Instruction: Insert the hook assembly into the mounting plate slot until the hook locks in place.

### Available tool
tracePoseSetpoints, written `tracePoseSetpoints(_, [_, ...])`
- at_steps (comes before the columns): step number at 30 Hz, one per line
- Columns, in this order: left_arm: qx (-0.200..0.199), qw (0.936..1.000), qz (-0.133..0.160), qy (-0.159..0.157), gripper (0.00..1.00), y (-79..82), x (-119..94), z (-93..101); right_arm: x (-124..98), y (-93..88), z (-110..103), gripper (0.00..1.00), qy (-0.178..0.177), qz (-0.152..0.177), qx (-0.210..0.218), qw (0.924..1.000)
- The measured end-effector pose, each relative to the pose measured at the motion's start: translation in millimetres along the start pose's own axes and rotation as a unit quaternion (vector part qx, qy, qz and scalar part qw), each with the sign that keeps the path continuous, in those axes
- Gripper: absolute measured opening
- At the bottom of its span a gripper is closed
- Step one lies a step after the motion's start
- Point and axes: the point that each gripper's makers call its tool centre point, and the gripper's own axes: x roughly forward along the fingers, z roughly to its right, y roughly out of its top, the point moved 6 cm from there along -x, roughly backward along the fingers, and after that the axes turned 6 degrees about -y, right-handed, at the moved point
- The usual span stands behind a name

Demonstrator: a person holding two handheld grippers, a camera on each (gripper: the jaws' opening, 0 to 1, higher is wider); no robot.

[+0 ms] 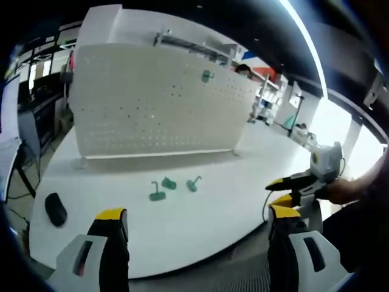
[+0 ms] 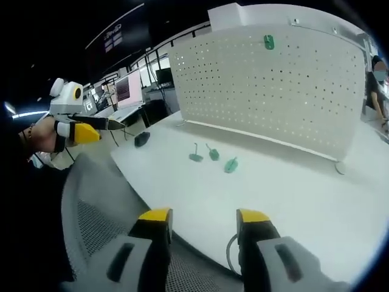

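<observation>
In the middle of the bench (image 1: 200, 225), three green hooks (image 1: 169, 184) lie in a short row in front of the white peg board (image 1: 152, 103), which already has one hook (image 1: 206, 76) up high. Both the left gripper (image 1: 197, 222) and the right gripper (image 2: 200, 219) are open and hold nothing, back past the bench's near edge. The hooks are straight ahead of both, about as far from each.

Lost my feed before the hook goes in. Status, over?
Left gripper and right gripper open, empty, short of the table. Three green hooks loose on it; one hook already on the pegboard. Path clear.
</observation>
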Motion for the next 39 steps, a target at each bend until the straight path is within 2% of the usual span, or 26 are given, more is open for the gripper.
tracePoseSetpoints(8, [-0.008,0.9999,-0.006,0.005,0.97,-3.3,2.0,-5.1,22.9,5.8,-4.0,0.4,0.02,-0.015,-0.026,0.9994])
tracePoseSetpoints(13, [-0.011,0.9999,-0.01,0.005,0.96,-5.1,4.2,-7.7,49.5,11.8,-6.1,0.39,0.034,-0.023,-0.048,0.998])
tracePoseSetpoints(23, [-0.021,0.9997,-0.01,0.012,0.96,-4.9,3.7,-14.6,107.0,35.0,-15.8,0.37,0.066,-0.031,-0.082,0.994])
tracePoseSetpoints(39, [-0.047,0.9985,-0.014,0.025,0.96,-13.3,0.5,-27.4,187.4,65.2,-14.3,0.3,0.072,-0.05,-0.12,0.989])
